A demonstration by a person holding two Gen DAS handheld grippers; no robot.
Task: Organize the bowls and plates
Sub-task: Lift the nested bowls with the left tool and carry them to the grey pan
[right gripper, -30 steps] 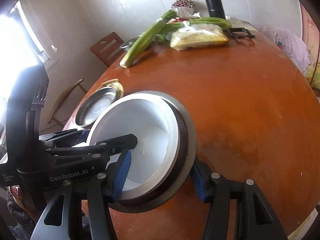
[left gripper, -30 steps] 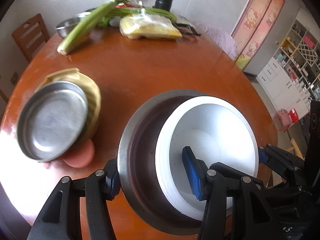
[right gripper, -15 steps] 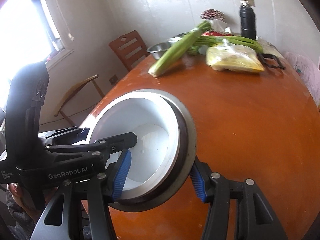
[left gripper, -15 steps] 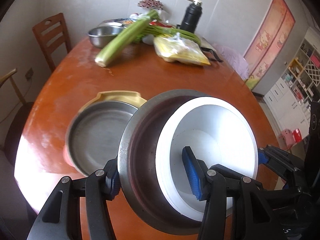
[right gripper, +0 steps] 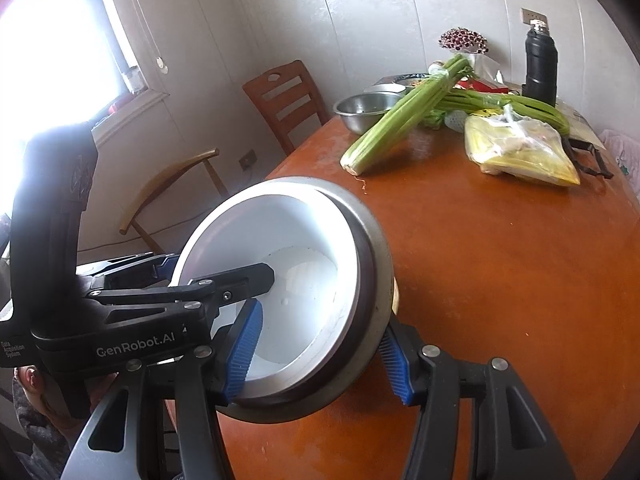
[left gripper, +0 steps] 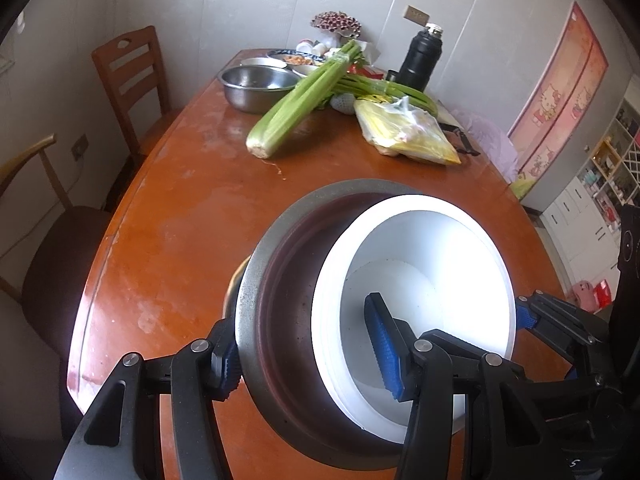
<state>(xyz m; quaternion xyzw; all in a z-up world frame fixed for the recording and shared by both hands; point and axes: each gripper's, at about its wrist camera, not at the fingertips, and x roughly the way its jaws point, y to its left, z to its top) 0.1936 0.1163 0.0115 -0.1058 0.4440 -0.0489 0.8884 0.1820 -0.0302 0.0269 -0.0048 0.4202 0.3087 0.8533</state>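
A steel bowl (left gripper: 288, 320) with a white bowl (left gripper: 440, 248) nested inside is held tilted over the brown table (left gripper: 192, 216). My left gripper (left gripper: 306, 356) is shut on the stack's left rim, one blue pad outside the steel wall and one inside the white bowl. My right gripper (right gripper: 320, 356) is shut on the opposite rim of the steel bowl (right gripper: 372, 248) and the white bowl (right gripper: 288, 232). Only a sliver of a shallow metal plate (left gripper: 236, 280) and a yellow dish (right gripper: 396, 292) peeks out beneath the stack. Whether the stack touches them cannot be told.
At the far end of the table lie a steel mixing bowl (left gripper: 256, 84), celery (left gripper: 304, 96), a yellow bag (left gripper: 404, 132) and a black flask (left gripper: 420, 60). Wooden chairs (left gripper: 128, 80) stand along the left table edge.
Both grippers carried the nested bowls leftward, over the metal plate and yellow dish. That plate, in open view at the left before, is now almost hidden under the stack. Both grips are unchanged.
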